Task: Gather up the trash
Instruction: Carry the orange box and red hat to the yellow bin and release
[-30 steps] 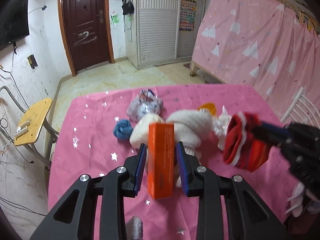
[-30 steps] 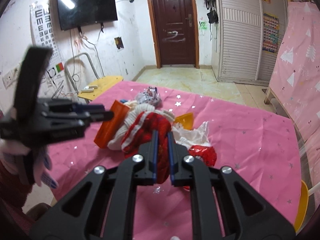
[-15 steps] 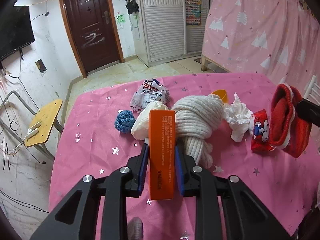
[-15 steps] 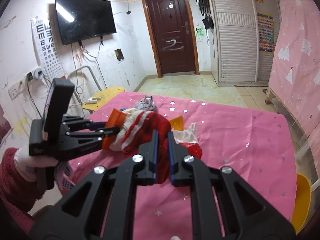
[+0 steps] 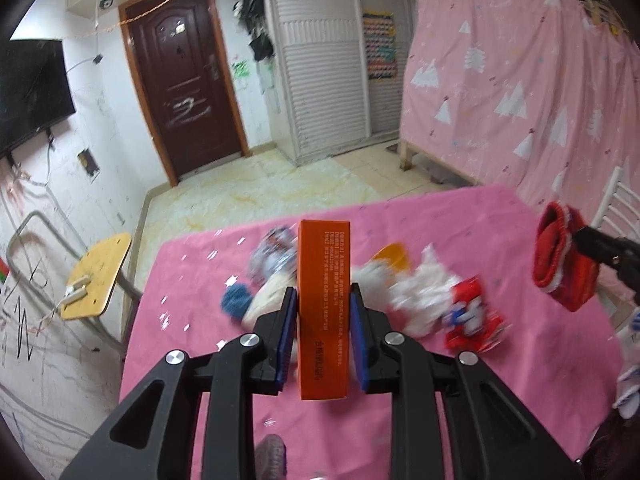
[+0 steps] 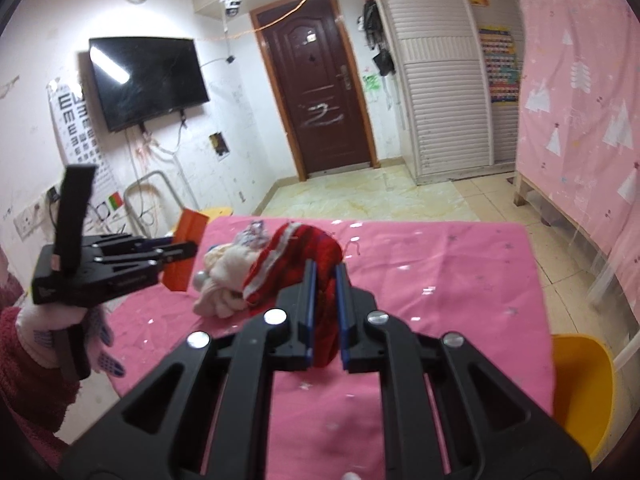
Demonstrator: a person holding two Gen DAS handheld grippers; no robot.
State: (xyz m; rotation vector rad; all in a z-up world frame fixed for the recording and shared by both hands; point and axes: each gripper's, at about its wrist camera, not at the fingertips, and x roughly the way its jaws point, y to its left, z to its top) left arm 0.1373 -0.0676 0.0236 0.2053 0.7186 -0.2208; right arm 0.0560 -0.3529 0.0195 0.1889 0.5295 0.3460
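Tongs (image 5: 324,308) masking blurred pile (image 5: 416,300)

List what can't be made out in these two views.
- Left wrist view: printed text on the orange box is too small to read.
- Left wrist view: motion blur smears the white cloth pile.
- Right wrist view: the red knit item hides things behind it.

box (image 5: 324,308) in left tool (image 5: 323,336) | sock (image 6: 304,256) in right tool (image 6: 325,312) | both above table (image 5: 400,420) | wrapper (image 5: 472,320) right of box

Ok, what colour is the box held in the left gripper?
Orange, with small printed text on its face; the box shows best in the left wrist view, clamped in the left gripper.
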